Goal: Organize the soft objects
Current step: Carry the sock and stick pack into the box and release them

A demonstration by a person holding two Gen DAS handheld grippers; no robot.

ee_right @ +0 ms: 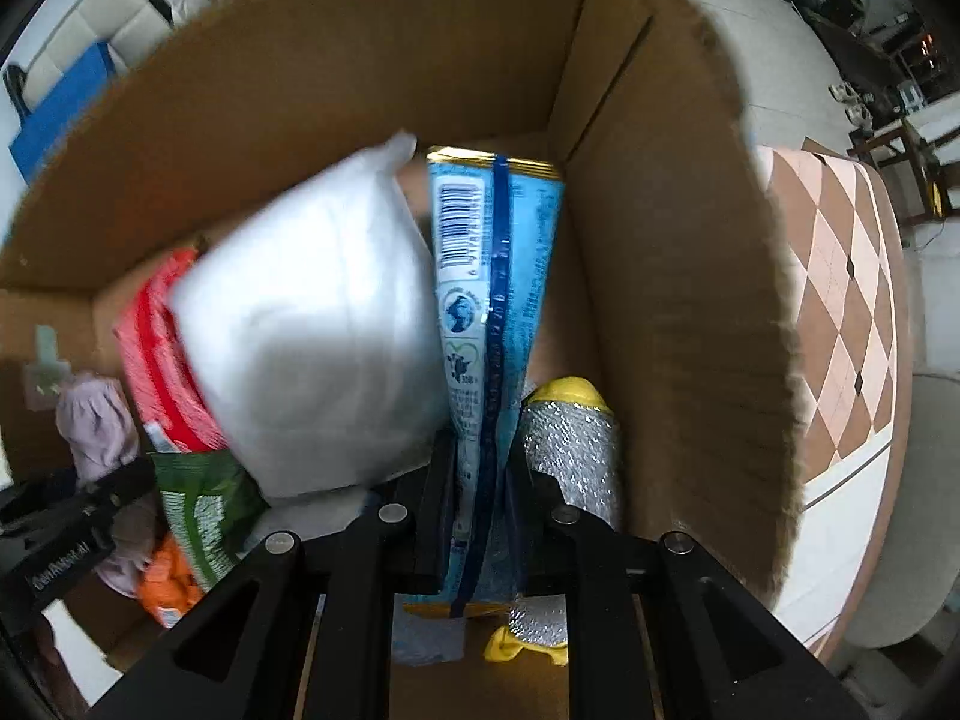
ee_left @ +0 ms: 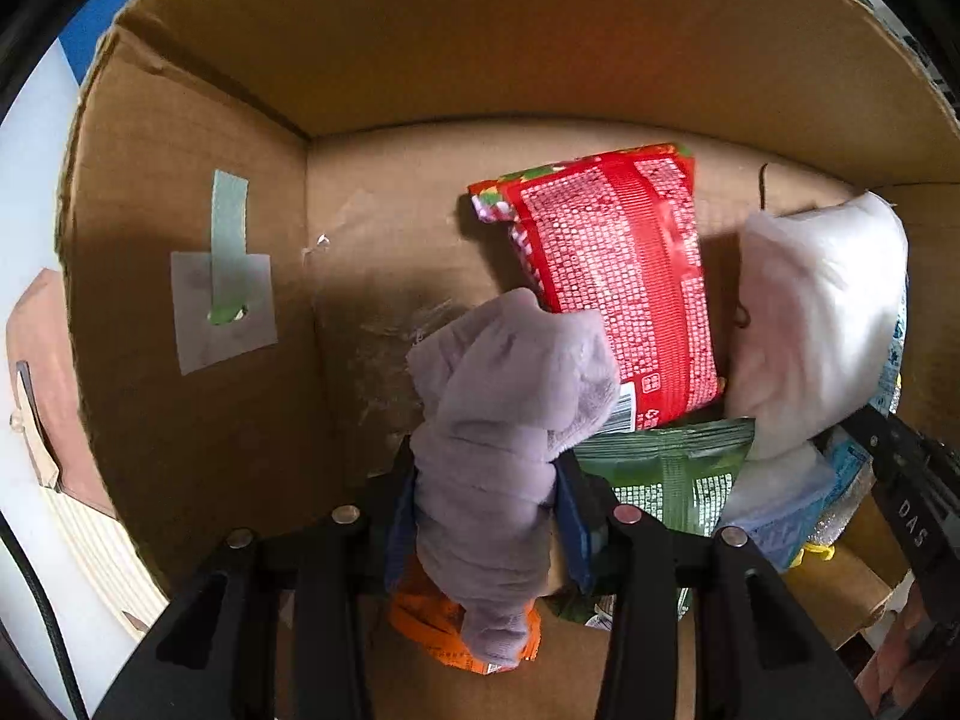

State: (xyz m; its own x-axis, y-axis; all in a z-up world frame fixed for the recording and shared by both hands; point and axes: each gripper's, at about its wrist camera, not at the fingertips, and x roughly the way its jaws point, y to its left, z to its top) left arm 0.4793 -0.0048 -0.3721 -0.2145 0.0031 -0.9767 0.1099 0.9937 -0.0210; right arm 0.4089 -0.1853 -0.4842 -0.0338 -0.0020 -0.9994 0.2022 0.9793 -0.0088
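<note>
Both grippers reach into a cardboard box [ee_left: 198, 192]. My left gripper [ee_left: 486, 498] is shut on a lilac plush toy [ee_left: 504, 420] and holds it over the box floor, in front of a red snack bag [ee_left: 624, 276]. My right gripper [ee_right: 480, 510] is shut on a light blue snack bag [ee_right: 486, 312], held on edge between a white pillow [ee_right: 312, 348] and a silver and yellow pouch [ee_right: 570, 456]. The pillow also shows in the left wrist view [ee_left: 822, 312]. A green bag [ee_left: 672, 468] and an orange bag [ee_left: 444, 624] lie below.
The box walls [ee_right: 672, 300] close in on all sides. The right gripper's black body [ee_left: 906, 480] shows at the right edge of the left wrist view. A checkered table top [ee_right: 840, 300] lies outside the box to the right.
</note>
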